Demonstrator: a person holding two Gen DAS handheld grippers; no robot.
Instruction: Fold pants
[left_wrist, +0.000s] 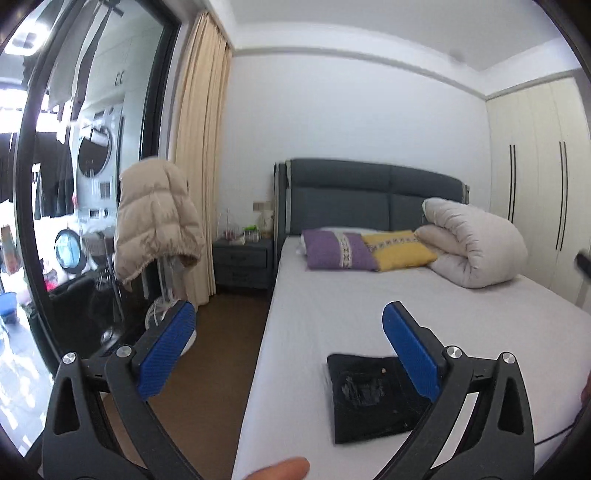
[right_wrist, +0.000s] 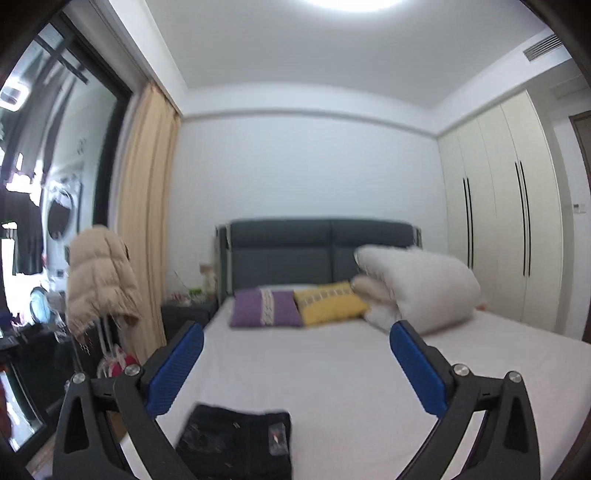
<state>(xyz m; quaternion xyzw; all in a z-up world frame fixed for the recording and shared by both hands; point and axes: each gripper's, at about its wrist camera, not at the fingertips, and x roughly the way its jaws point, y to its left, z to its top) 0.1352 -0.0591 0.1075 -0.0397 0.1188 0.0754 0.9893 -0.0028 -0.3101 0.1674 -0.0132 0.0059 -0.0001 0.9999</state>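
Left tool (left_wrist: 288, 317): blue pads spread wide apart, nothing between them, held up above the bed (left_wrist: 332, 306) (a fingertip of the holder shows at the bottom edge).
Right tool (right_wrist: 296, 336): pads likewise well apart and empty, raised over the mattress.
Pants (left_wrist: 373, 397): a dark, compact rectangle lying flat on the sheet, below and just ahead of the left tool, partly behind its right finger; in the right wrist view they sit low and left of centre, under the right tool's left finger.
Step in hand: judging by the small squared bundle and both tools clear of it, the folding looks finished or nearly so.
Next move: probably only a check that edges lie flush; a loose flap would call for a light pinch at a corner.
Further ahead: purple pillow (left_wrist: 338, 251), yellow pillow (left_wrist: 400, 249), rolled white duvet (left_wrist: 476, 243), grey headboard (left_wrist: 369, 192).
Containers: bedside cabinet (left_wrist: 242, 262), drawers closed, small items on top (too blurred to name); wardrobe (left_wrist: 532, 192) closed, contents hidden.
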